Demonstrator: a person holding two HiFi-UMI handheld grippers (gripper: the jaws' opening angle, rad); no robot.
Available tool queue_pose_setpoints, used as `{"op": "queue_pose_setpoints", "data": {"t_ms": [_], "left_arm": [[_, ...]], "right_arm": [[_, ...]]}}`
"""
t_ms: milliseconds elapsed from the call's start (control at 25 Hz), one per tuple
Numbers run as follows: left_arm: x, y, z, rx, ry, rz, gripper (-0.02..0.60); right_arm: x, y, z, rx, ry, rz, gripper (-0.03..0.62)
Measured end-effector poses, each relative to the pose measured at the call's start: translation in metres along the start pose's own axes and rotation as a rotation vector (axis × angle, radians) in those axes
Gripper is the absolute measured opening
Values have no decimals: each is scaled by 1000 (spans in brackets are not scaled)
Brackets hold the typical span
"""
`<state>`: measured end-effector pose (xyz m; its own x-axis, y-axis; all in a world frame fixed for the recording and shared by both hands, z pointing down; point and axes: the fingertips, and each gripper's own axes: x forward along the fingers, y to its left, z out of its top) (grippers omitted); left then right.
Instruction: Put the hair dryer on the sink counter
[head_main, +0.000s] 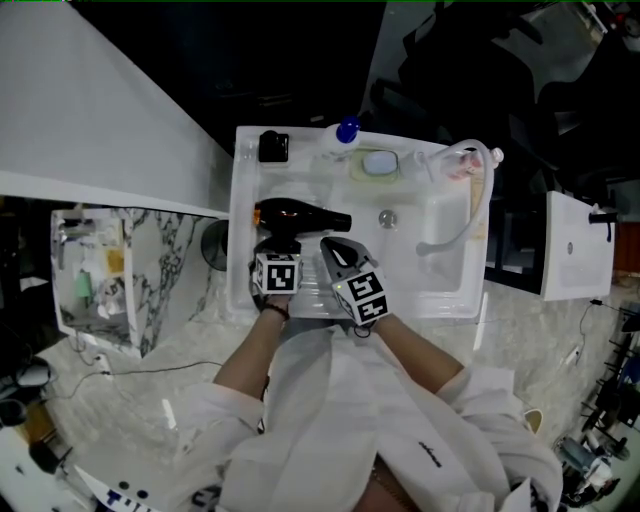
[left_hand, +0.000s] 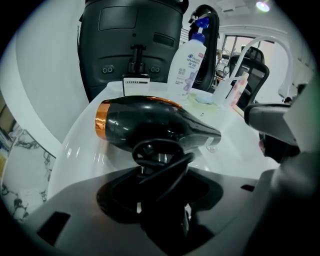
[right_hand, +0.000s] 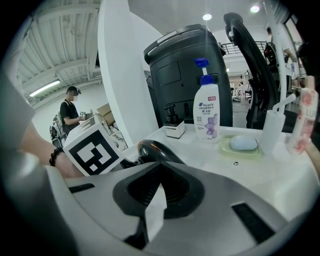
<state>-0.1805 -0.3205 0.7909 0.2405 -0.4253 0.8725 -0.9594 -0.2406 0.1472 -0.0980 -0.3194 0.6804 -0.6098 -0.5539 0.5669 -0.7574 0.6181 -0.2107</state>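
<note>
Dryer (head_main: 300, 215), black with a copper back end, is at the 9 o'clock side of the white counter (head_main: 450, 290). Its nozzle points toward 3 o'clock, at the drain (head_main: 387, 217). The left tongs (head_main: 283, 243) reach in from 6 o'clock. In the left gripper view they (left_hand: 160, 205) are clamped on the handle of the dryer (left_hand: 150, 122), with loops of black cord (left_hand: 162, 157) bunched at the jaws. The body sits crosswise above the jaws, copper end at 9 o'clock and nozzle at 3 o'clock. Whether the dryer touches the white surface (left_hand: 75, 150) below it cannot be told.

The right tongs (head_main: 333, 247) lie just beside the left ones, at their 3 o'clock, with the tip near the nozzle. In the right gripper view they (right_hand: 145, 220) are closed, with only a thin slit and nothing between the jaws. The dryer (right_hand: 155, 150) shows just past them at 11 o'clock.

Along the 12 o'clock edge of the counter stand a small black box (head_main: 273, 146), a white bottle (head_main: 347, 130) with a blue pump, and a soap (head_main: 379, 163) on a green dish. A white faucet (head_main: 462, 225) curves over the basin from 3 o'clock. In the right gripper view the bottle (right_hand: 206, 112) stands at 12 o'clock and the soap (right_hand: 243, 144) at 2 o'clock. A person (right_hand: 70, 112) stands far off at 9 o'clock.
</note>
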Motion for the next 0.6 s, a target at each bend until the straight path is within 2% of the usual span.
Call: {"op": "queue_pose_setpoints", "data": {"t_ms": [600], "left_arm": [[5,-2,-1,43,27,26,252]], "right_arm": [[-10,-11,-3,2,-3,-13,17]]}}
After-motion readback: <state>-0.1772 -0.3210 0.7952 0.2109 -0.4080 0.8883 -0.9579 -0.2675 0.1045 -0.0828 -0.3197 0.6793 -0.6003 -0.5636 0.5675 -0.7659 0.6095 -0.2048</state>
